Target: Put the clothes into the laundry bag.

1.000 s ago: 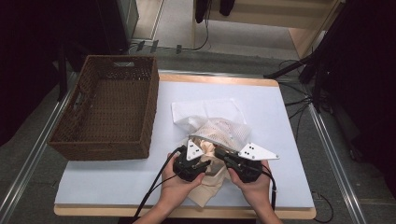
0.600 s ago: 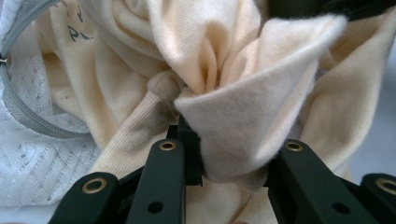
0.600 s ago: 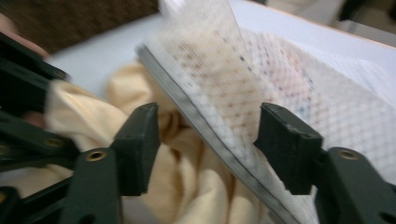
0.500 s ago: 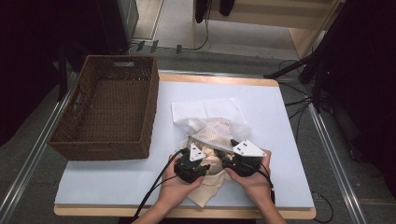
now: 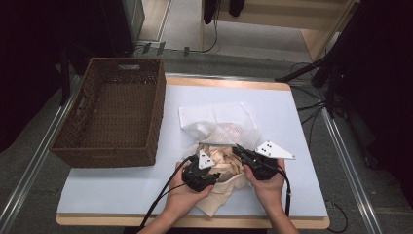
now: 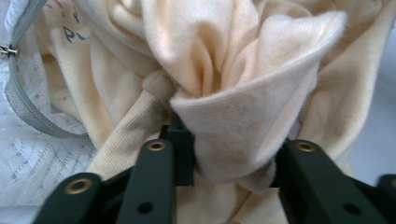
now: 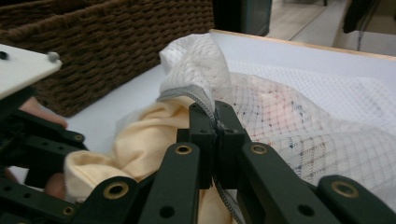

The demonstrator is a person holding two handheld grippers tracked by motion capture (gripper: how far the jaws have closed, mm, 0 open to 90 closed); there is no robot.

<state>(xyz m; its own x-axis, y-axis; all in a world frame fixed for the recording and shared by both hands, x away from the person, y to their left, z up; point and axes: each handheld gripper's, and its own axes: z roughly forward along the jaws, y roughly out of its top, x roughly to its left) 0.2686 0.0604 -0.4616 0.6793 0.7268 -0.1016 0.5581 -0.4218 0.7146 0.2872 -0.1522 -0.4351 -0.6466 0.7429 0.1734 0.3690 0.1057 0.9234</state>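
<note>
A white mesh laundry bag (image 5: 219,122) lies mid-table with a cream garment (image 5: 224,161) bunched at its near opening. My left gripper (image 5: 216,165) is shut on a thick fold of the cream garment (image 6: 224,60). Its jaws have just been opening somewhat, and the fold still fills the space between its pads (image 6: 183,149). My right gripper (image 5: 237,148) is shut on the bag's grey zipper edge (image 7: 205,100), its two fingertips (image 7: 201,126) pressed together over it. In the right gripper view, the mesh bag (image 7: 299,126) spreads to the right and the garment (image 7: 144,135) sits below left.
A brown wicker basket (image 5: 112,112) stands on the left of the white table top (image 5: 122,185). In the right gripper view the basket (image 7: 107,42) is close behind the bag. Floor rails and cables run along both sides of the table.
The right gripper swung slightly left, then back right, and now pinches the bag's zipper edge. The left hand stayed put on the garment.
</note>
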